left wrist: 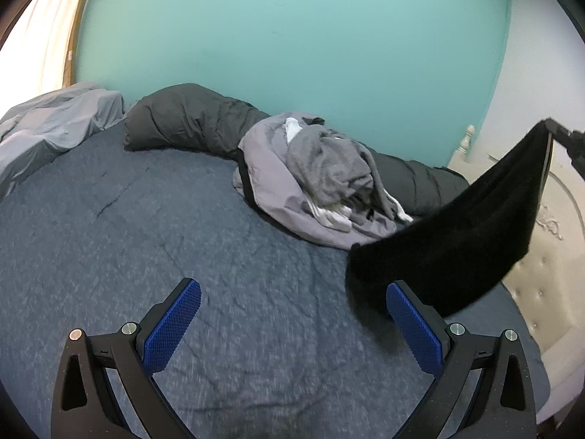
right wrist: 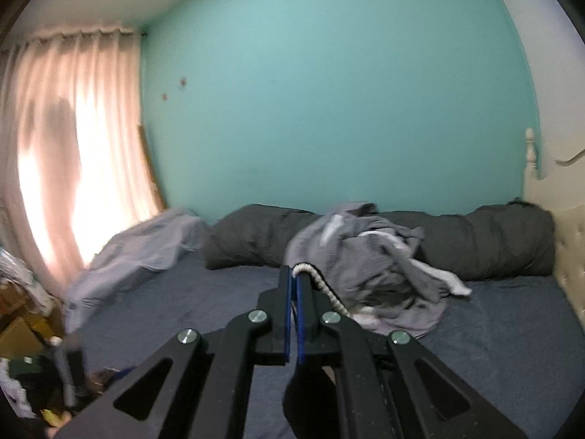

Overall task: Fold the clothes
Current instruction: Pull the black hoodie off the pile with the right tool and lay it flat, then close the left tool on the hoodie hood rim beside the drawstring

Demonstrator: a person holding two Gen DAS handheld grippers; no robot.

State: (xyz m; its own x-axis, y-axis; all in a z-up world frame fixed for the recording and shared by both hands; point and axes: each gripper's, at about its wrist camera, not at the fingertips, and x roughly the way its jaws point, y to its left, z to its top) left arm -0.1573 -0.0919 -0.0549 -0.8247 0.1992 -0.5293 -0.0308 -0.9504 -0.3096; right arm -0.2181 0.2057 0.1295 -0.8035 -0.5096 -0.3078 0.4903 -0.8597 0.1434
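left gripper (left wrist: 292, 329): black frame, blue textured pads, jaws spread wide, nothing between them; lower centre of the left wrist view, over the bedspread.
right gripper (right wrist: 293, 281): black frame, blue pads, jaws pinched nearly together on a light ribbed hem edge (right wrist: 321, 281) that curls over the right finger; lower centre of the right wrist view. Also seen far right, upper edge of the left wrist view, gripping a corner of the garment.
black fuzzy garment (left wrist: 457, 241): hangs from the right gripper at upper right of the left wrist view, sags diagonally down to centre right, lower end just behind the left gripper's right pad (left wrist: 416, 333). Blurred; whether it touches the bed, cannot tell. In the right wrist view only a dark mass below the jaws.
pile of grey and white clothes (left wrist: 314, 179): crumpled heap, centre right of the left wrist view, resting against the bolster.
dark grey rolled duvet (left wrist: 190, 120): lies along the turquoise wall (left wrist: 292, 36), behind the pile.
blue-grey quilted bedspread (left wrist: 146, 226): fills the lower half of the frame.
light grey sheet (left wrist: 55, 128): bunched at far left.
cream tufted headboard (left wrist: 544, 274): right edge.
pink curtain (right wrist: 65, 153): left side of the right wrist view, backlit.
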